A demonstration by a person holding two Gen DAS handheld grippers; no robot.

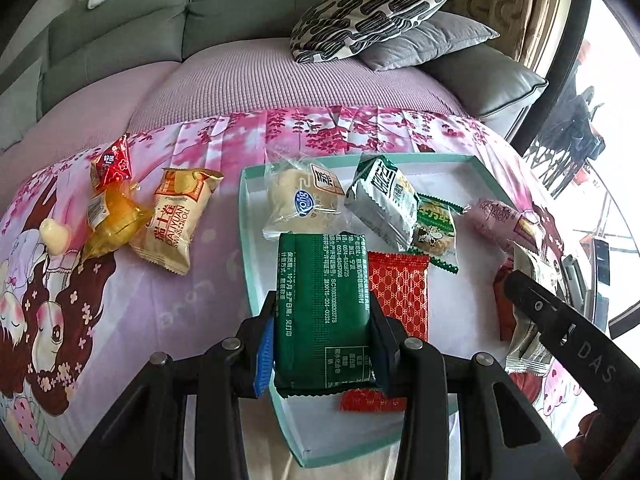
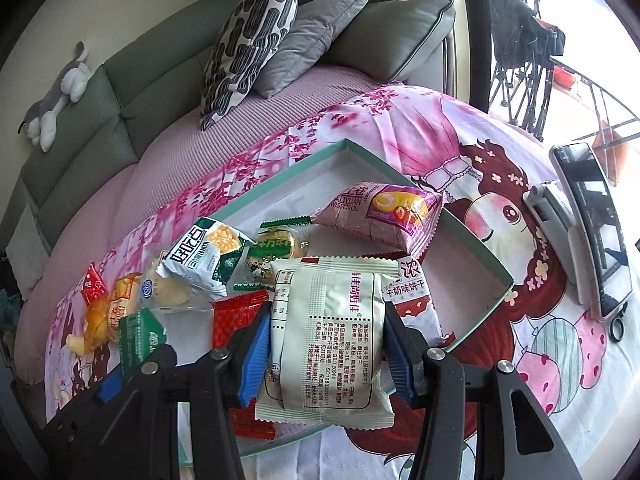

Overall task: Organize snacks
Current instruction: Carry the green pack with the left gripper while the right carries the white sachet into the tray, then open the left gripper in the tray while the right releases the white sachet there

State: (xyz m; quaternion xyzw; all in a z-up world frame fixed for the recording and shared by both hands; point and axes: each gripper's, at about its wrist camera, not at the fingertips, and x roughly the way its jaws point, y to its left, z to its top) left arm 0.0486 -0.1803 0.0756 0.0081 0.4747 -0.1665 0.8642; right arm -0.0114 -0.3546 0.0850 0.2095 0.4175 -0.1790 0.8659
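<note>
My left claw [image 1: 323, 320] pinches a dark green foil snack packet [image 1: 324, 308] by its 2 long edges, holding it over the near part of the shallow white box with a teal rim [image 1: 256, 280]. My right claw [image 2: 326, 344] pinches a cream plastic biscuit pouch with pink lettering [image 2: 326, 344] the same way, over the near edge of that box. To set both down well, I judge I should lower each flat into bare floor before spreading the blades, the green one left of the red patterned wrapper [image 1: 400, 292] just beside it, so nothing stacks or slides out.

Ahead of my left claw the box already holds a clear-wrapped round bun [image 1: 298, 200], a white-and-green zigzag-edged pouch [image 1: 384, 196], a small green-edged cookie pack [image 1: 436, 226] and a pink Swiss roll pack [image 2: 384, 214]. Left of the box, on the pink cartoon-print cloth [image 1: 200, 300], lie a beige Swiss roll pack [image 1: 176, 220], a yellow wrapped cake [image 1: 112, 220] and a small red pack [image 1: 114, 164].
</note>
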